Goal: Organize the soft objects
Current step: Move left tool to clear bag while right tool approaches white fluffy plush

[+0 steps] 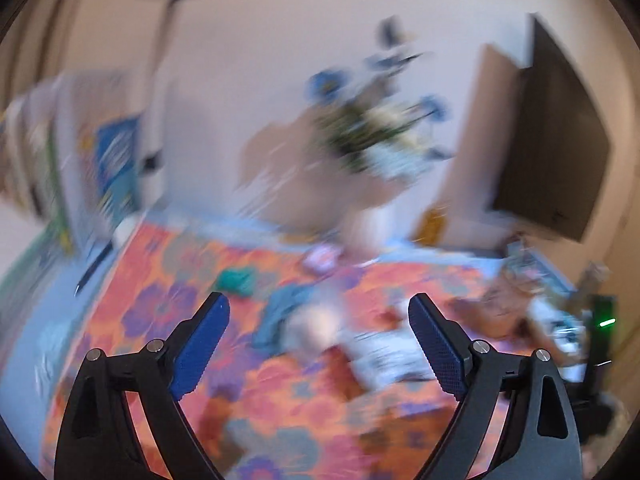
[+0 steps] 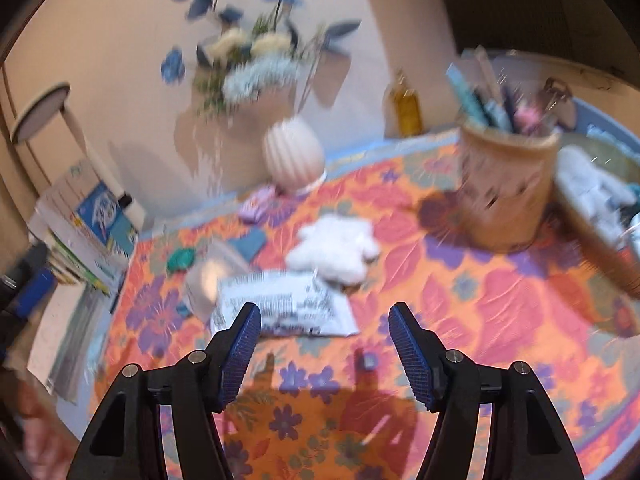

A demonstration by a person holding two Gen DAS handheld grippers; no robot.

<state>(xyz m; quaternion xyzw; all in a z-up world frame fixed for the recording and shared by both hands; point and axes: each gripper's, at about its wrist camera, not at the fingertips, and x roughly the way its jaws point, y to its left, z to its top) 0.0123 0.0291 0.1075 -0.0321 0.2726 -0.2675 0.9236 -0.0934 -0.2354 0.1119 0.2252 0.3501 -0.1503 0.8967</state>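
Observation:
Both views are motion-blurred. My right gripper (image 2: 325,312) is open and empty above the flowered tablecloth (image 2: 480,300). Ahead of it lie a white printed bag (image 2: 280,304), a white fluffy soft toy (image 2: 336,248), a small green soft item (image 2: 182,259), a blue cloth (image 2: 250,244) and a lilac item (image 2: 258,202). My left gripper (image 1: 319,304) is open and empty. Beyond it lie a blue-grey cloth (image 1: 280,308), a pale soft lump (image 1: 320,320), the green item (image 1: 236,280) and the white printed bag (image 1: 384,352).
A woven basket (image 2: 504,192) with tools stands at right, and a tray (image 2: 592,232) with pale cloths beside it. A white ribbed vase (image 2: 294,156) with flowers, a yellow bottle (image 2: 407,108), a book stack (image 2: 88,224) and a lamp (image 2: 40,112) line the back and left.

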